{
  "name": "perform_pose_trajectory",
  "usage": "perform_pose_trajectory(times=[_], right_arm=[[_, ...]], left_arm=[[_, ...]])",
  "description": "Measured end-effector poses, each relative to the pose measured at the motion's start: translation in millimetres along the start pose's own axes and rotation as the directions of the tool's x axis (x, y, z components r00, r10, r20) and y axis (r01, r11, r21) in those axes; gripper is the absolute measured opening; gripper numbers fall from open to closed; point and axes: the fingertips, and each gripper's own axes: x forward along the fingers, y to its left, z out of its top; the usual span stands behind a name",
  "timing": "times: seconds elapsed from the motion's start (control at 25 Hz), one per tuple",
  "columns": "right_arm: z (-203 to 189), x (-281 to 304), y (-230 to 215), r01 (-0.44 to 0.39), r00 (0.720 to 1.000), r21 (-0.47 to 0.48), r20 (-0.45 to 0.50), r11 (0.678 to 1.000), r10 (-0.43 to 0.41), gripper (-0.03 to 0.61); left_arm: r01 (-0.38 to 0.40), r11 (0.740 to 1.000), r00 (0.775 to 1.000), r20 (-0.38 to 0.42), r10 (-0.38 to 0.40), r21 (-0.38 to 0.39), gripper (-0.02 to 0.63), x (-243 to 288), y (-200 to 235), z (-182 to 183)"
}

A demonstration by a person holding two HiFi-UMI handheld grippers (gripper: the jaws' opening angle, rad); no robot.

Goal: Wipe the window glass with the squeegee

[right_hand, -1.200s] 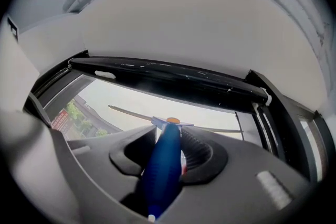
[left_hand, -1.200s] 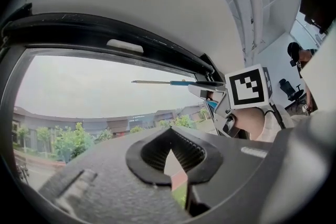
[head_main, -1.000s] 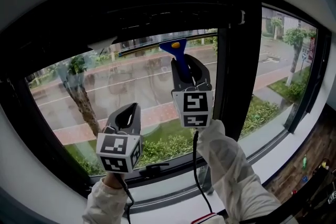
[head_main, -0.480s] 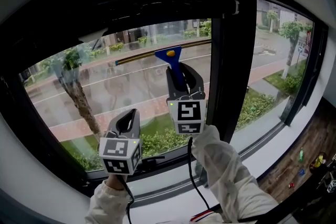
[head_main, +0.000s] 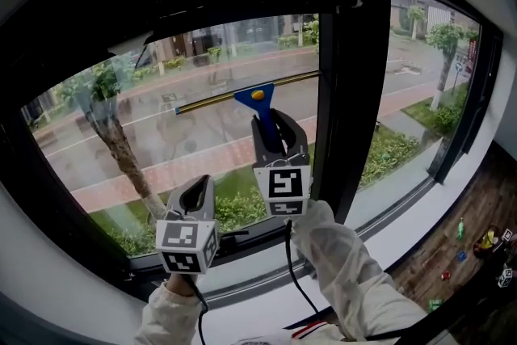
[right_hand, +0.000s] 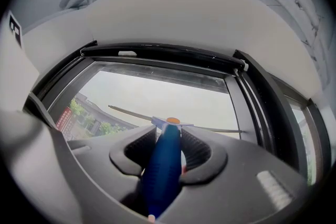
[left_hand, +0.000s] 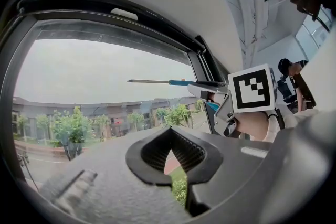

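Note:
A blue-handled squeegee (head_main: 257, 103) with a long thin blade rests against the window glass (head_main: 145, 125), its blade tilted across the pane's middle height. My right gripper (head_main: 273, 133) is shut on the squeegee's blue handle (right_hand: 164, 165), which runs up between the jaws to the blade (right_hand: 131, 112). My left gripper (head_main: 194, 194) hangs lower and to the left, near the bottom of the pane, shut with nothing in it. In the left gripper view the squeegee (left_hand: 157, 82) and the right gripper (left_hand: 231, 105) show off to the right.
A black window frame (head_main: 48, 198) surrounds the pane, with a thick vertical post (head_main: 347, 85) just right of the squeegee. A window handle (head_main: 234, 241) sits on the lower frame. A white sill (head_main: 242, 287) runs below. Small objects (head_main: 460, 238) lie on the floor at right.
My right gripper has drawn the squeegee downward on the glass, from near the top edge to mid-pane. The left gripper has stayed low and shut.

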Motion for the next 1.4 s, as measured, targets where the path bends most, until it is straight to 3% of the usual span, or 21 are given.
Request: perform_pose_trajectory(times=[0.64, 1.4], right_arm=[[-60.8, -34.7, 17.0, 0.005, 1.000, -0.001, -0.024, 1.000, -0.005, 0.150], [-96.8, -54.4, 27.9, -0.003, 1.000, 0.010, -0.023, 1.000, 0.004, 0.150]], left_arm=[[0.020, 0.998, 0.997, -0.079, -0.024, -0.054, 0.000, -5.6, -20.1, -59.7], [0.026, 0.996, 0.988, -0.150, -0.039, -0.084, 0.000, -6.0, -34.7, -102.6]])
